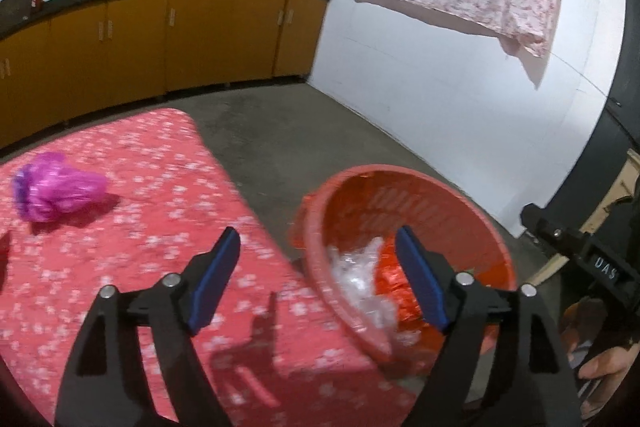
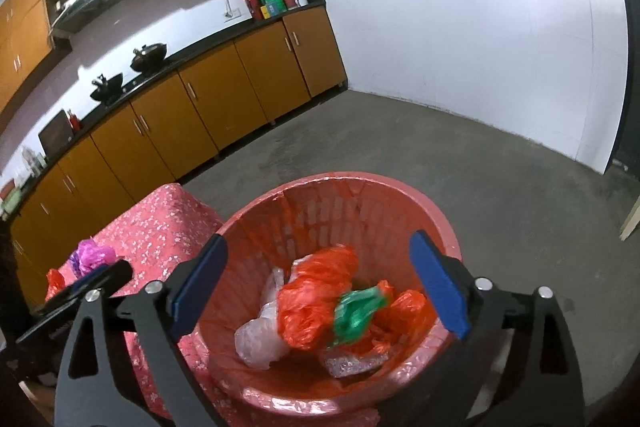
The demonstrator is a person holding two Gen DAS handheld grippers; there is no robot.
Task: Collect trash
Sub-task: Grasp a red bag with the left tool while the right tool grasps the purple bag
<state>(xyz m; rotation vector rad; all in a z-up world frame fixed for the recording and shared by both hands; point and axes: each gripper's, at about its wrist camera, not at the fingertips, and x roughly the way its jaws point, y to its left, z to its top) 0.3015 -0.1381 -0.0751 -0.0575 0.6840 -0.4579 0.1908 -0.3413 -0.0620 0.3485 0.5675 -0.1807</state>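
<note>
Right wrist only — green bag (image 2: 357, 311) inside basket (image 2: 440, 223).

Red basket (image 2: 400, 195) mouth open from above, crumpled bags (image 2: 316, 303) filling its bottom, pink tabletop (image 1: 160, 247) bare around purple bag (image 1: 56, 187), concrete floor (image 2: 460, 147) beyond unobstructed

Both claws gape wide, nothing between their blue pads. The left claw (image 1: 318, 277) and the right claw (image 2: 320, 285) each angle downward.
</note>
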